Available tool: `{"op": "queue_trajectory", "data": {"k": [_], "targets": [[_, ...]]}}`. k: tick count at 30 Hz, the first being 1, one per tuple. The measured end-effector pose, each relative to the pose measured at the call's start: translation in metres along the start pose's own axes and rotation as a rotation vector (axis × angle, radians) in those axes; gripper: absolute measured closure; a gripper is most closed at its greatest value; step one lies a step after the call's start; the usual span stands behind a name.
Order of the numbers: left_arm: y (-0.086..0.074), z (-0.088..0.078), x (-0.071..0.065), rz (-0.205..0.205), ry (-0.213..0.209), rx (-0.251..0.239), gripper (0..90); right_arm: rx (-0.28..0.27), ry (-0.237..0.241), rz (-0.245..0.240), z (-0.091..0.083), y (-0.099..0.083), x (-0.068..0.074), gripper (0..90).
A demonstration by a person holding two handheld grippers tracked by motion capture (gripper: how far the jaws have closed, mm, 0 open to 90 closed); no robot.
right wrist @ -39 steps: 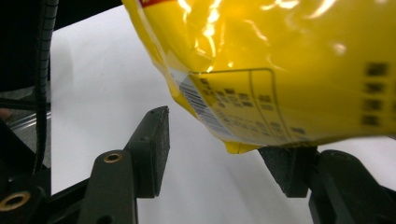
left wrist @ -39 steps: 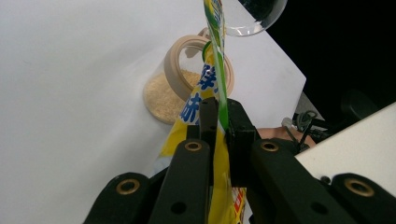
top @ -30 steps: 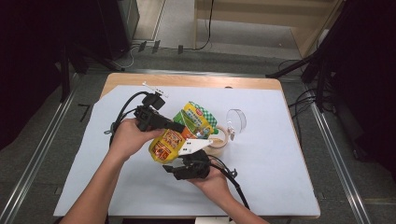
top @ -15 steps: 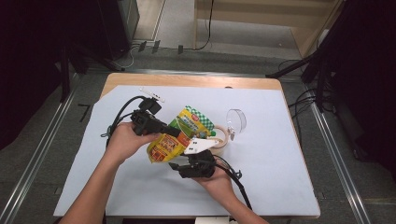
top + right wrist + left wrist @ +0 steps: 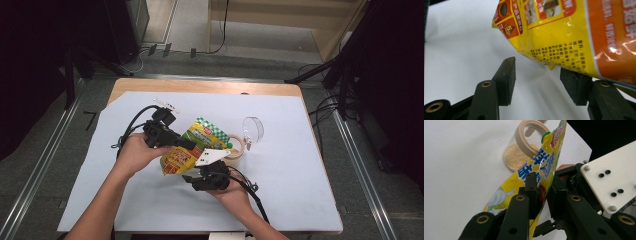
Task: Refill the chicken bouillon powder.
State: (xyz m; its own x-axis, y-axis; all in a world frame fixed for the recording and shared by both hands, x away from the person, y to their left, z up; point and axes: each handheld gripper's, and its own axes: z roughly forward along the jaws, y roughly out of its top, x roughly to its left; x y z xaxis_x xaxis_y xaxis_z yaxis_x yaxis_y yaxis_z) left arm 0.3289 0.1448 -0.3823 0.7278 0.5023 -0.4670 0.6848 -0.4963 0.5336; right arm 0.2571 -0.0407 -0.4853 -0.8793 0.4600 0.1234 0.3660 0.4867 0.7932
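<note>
A yellow pouch (image 5: 186,150) is seen in the high view at the middle of the white sheet (image 5: 300,200), lifted between the two grippers. The left gripper (image 5: 176,144) is held by the left hand (image 5: 134,155) at the pouch's left edge. In the left gripper view, the pouch (image 5: 534,172) is seen edge-on between the jaws, which have just been opening; one pad lies against its printed face, while a gap is seen at the other, so a firm grip cannot be confirmed. The right gripper (image 5: 192,177) is held by the right hand (image 5: 232,192) just below the pouch. In the right gripper view, its jaws stand partly apart and nothing is clamped; the pouch (image 5: 564,32) hangs above them, its lower edge just over the right pad. A jar (image 5: 524,150) holding pale grains, its rim turned toward the camera, is shown just behind the pouch. A clear lid (image 5: 254,129) lies near it on the sheet.
</note>
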Motion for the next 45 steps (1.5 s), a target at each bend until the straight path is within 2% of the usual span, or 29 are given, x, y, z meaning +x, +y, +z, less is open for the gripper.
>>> {"op": "queue_trajectory", "data": {"k": [3,8,12,16,20,31,40,45], "targets": [[0.001,0.001,0.001,0.005,-0.004,-0.018,80.3,-0.007,-0.002,-0.003,0.000,-0.001,-0.001,48.3],[-0.001,0.000,0.001,0.040,-0.022,-0.021,85.9,-0.006,0.005,-0.003,0.000,-0.001,-0.002,48.4],[-0.002,-0.003,0.003,0.044,-0.020,-0.018,88.2,-0.008,0.020,-0.007,0.000,0.000,0.000,48.4],[-0.004,-0.006,0.006,0.029,-0.017,-0.026,89.2,-0.011,0.024,-0.016,-0.001,0.000,0.001,48.2],[-0.006,-0.011,0.009,0.007,-0.038,-0.044,89.4,-0.022,0.026,-0.022,-0.003,0.002,0.001,48.3],[-0.012,-0.028,0.020,-0.027,-0.029,-0.097,89.6,-0.092,0.079,0.013,-0.014,0.007,0.000,48.7],[-0.014,-0.039,0.031,-0.061,-0.020,-0.166,89.8,-0.074,0.074,0.051,-0.022,0.007,-0.007,47.6],[-0.013,-0.046,0.040,-0.074,0.012,-0.209,89.5,-0.076,0.069,0.045,-0.030,0.005,-0.010,46.4]]}}
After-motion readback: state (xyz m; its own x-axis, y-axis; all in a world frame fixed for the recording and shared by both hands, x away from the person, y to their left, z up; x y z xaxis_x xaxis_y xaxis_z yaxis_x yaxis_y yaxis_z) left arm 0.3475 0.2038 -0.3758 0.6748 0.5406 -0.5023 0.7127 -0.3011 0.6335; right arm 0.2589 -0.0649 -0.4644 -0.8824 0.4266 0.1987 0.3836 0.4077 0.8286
